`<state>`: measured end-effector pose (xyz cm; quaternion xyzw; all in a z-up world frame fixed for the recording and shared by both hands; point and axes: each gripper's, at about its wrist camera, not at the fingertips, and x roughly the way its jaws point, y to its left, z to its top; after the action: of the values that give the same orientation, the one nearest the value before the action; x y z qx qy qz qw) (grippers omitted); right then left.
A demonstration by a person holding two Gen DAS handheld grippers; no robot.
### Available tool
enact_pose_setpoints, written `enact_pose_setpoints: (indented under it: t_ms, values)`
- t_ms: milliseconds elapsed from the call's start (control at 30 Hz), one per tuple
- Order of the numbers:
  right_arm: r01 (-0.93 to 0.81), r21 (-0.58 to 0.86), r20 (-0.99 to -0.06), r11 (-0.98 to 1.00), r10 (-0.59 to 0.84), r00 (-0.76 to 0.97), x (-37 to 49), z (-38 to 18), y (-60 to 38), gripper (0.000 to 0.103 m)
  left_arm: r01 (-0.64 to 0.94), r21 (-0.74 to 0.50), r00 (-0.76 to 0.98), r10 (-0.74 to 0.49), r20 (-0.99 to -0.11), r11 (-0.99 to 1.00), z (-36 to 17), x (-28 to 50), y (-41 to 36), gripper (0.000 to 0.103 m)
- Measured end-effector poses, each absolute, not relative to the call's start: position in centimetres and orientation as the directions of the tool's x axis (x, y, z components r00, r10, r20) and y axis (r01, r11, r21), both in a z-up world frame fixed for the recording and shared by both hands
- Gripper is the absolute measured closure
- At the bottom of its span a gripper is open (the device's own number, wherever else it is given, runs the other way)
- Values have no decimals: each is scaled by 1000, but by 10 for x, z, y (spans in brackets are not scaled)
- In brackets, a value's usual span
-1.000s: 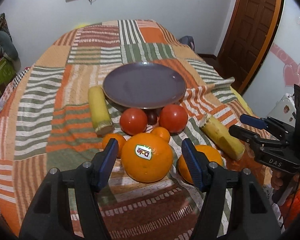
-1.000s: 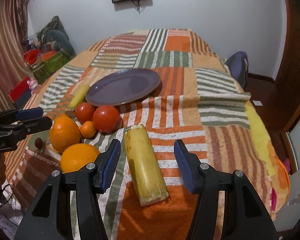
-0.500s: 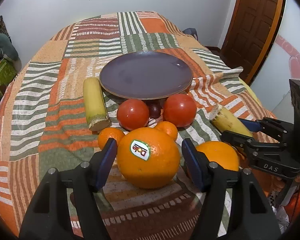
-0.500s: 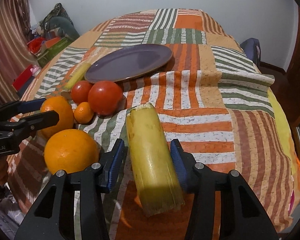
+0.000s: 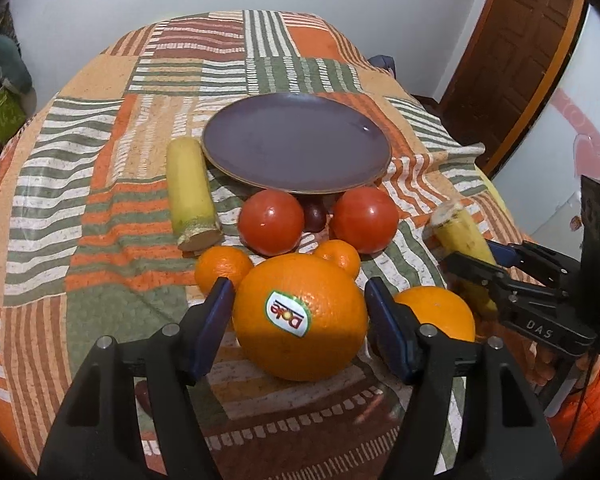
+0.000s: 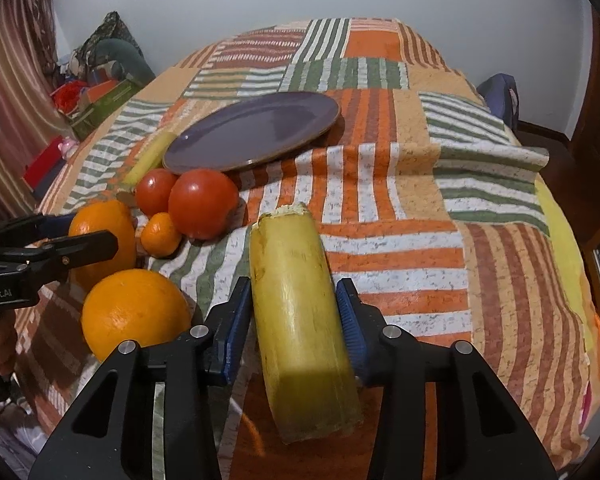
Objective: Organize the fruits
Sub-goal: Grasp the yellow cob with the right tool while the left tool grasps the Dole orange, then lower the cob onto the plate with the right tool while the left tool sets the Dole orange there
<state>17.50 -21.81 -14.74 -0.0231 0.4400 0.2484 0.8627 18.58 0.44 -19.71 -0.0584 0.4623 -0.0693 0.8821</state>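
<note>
My left gripper [image 5: 298,312] has its blue pads against both sides of a big orange with a Dole sticker [image 5: 300,318] on the striped blanket. My right gripper [image 6: 294,316] has its pads tight on a yellow banana piece [image 6: 298,320]; it also shows in the left wrist view [image 5: 462,240]. An empty purple plate [image 5: 296,148] lies beyond. Two red tomatoes [image 5: 270,222] [image 5: 364,220], a dark plum [image 5: 314,216], two small tangerines [image 5: 222,268] [image 5: 338,256], a second orange [image 5: 436,312] and a second banana piece [image 5: 190,192] lie in front of the plate.
The fruit lies on a bed with a patchwork striped blanket [image 6: 420,208]. A wooden door [image 5: 512,60] stands at the right. Boxes and clutter [image 6: 92,96] sit beside the bed on the left.
Both grippers moved forward and closed in: the left pads now touch the Dole orange, and the right pads have closed on the banana piece.
</note>
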Motion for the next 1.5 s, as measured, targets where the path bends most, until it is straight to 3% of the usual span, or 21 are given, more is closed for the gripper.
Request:
enact_pose_setpoints:
  t_ms: [1033, 1500]
  values:
    - [-491, 107, -607, 865, 448, 656, 213, -73, -190, 67, 70, -142, 749, -146, -647, 987, -108, 220, 20, 36]
    - [-532, 68, -665, 844, 436, 606, 253, -101, -151, 68, 53, -124, 693, -126, -710, 991, -143, 283, 25, 36]
